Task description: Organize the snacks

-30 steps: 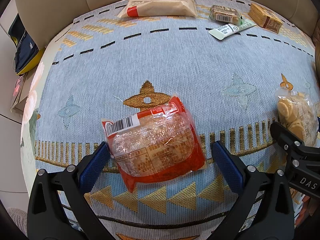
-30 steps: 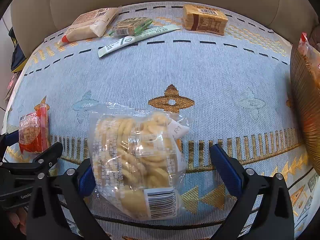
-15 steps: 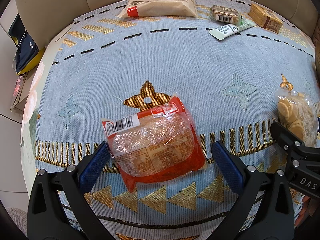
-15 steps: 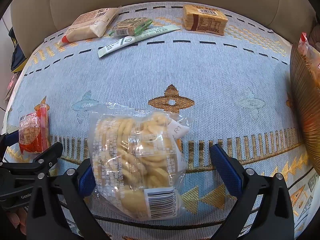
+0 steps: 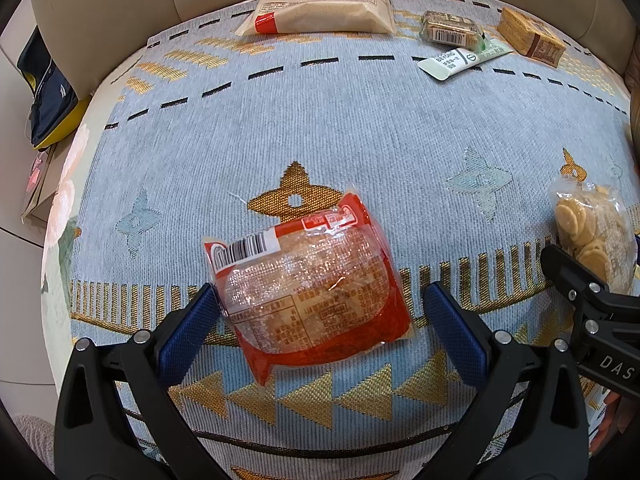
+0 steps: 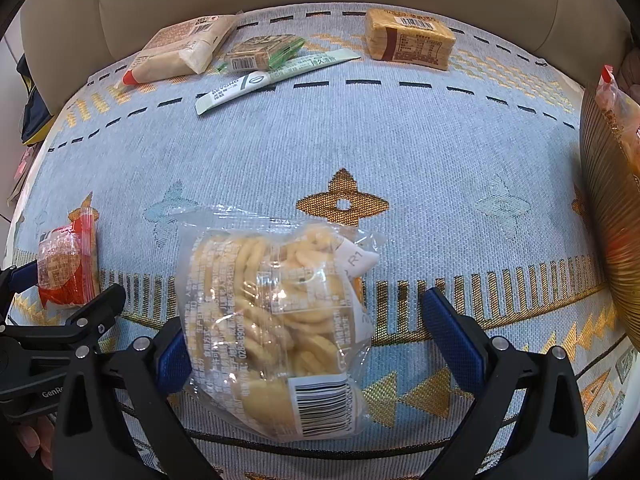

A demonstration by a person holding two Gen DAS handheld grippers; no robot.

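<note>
**Inspector A:** Change since the previous frames?

**Inspector B:** None that I can detect. Both tools sit where they were a second ago, and no packet has shifted. I judge neither pick-up has begun.

**A:** Jaws?

**B:** The left gripper [image 5: 320, 320] has its jaws spread either side of the red snack packet [image 5: 308, 284]; its left pad lies just beside the wrapper, perhaps touching. The right gripper [image 6: 308, 328] is likewise spread around the clear biscuit bag [image 6: 276, 320], whose edge meets the left pad. Nothing is pinched.

**A:** Location of goods?

**B:** Both packets lie flat on the patterned blue cloth [image 5: 360, 128], near its front edge. Along the far edge: a beige packet [image 5: 324, 8], a small green-wrapped bar [image 5: 450, 28], a pale green sachet [image 5: 460, 60] and a brown wafer block [image 5: 532, 38]. A ribbed golden container [image 6: 608, 208] stands at the right.

**A:** Legible writing?

**B:** "BEYOND" on the sachet, "R1" on the biscuit bag, "DAS" and "GenRo" on the tools. Other print is too small.
</note>
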